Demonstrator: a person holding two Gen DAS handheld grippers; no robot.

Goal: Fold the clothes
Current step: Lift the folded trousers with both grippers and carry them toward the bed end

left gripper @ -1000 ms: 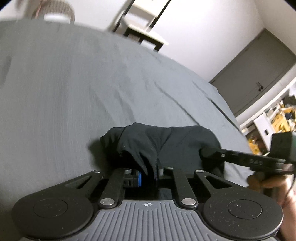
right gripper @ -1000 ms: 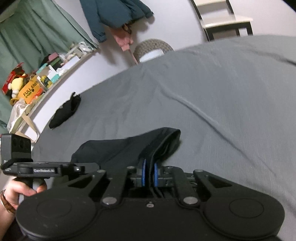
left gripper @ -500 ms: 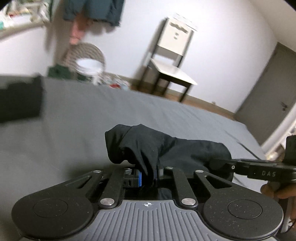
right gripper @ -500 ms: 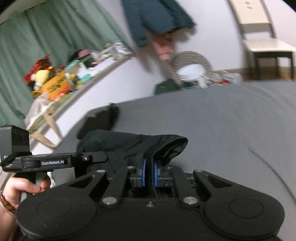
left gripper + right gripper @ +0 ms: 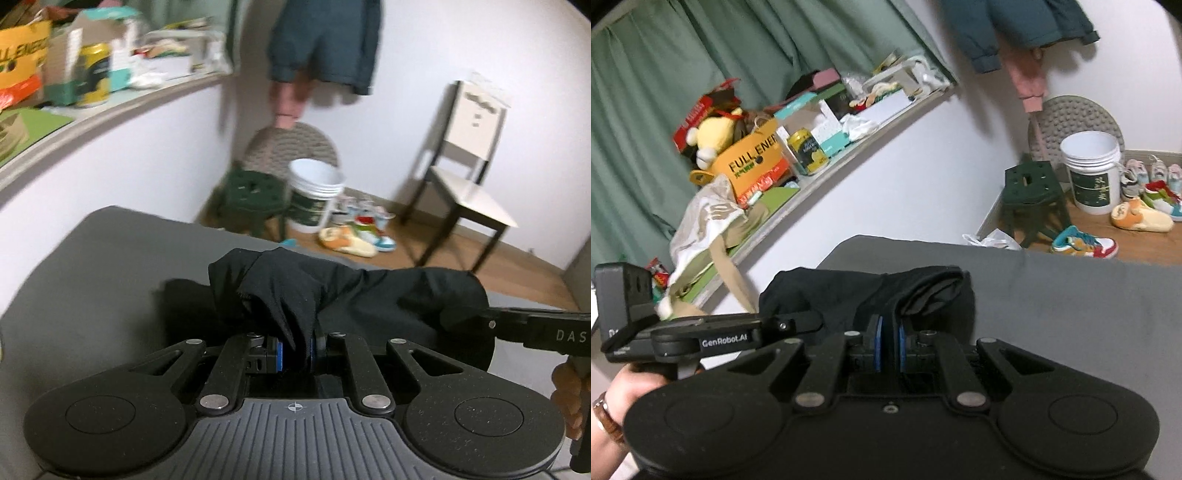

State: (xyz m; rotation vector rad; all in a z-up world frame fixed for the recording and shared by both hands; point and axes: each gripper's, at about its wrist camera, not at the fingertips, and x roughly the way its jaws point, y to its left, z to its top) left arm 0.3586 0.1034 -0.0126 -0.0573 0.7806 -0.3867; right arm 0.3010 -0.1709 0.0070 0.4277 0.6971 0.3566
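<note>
A black garment (image 5: 369, 291) hangs bunched between both grippers, above the grey bed sheet (image 5: 92, 266). My left gripper (image 5: 295, 350) is shut on one bunched end of it, with cloth draped over the blue pads. At the other end my right gripper (image 5: 888, 347) is shut on a folded edge of the same black garment (image 5: 849, 291). The right gripper's arm (image 5: 535, 328) shows at the right of the left wrist view. At the left of the right wrist view, a hand holds the left gripper's body (image 5: 701, 336).
The grey bed sheet (image 5: 1071, 314) ends near a white wall with a cluttered shelf (image 5: 798, 147). Beyond the bed stand a green stool (image 5: 251, 195), a white bucket (image 5: 314, 195), shoes (image 5: 354, 240) and a chair (image 5: 461, 173). A teal jacket (image 5: 325, 40) hangs on the wall.
Both grippers have lifted and swung with the garment toward the shelf wall and the bed's corner. The views have tilted up from the sheet to the room. Both stay shut on the garment.
</note>
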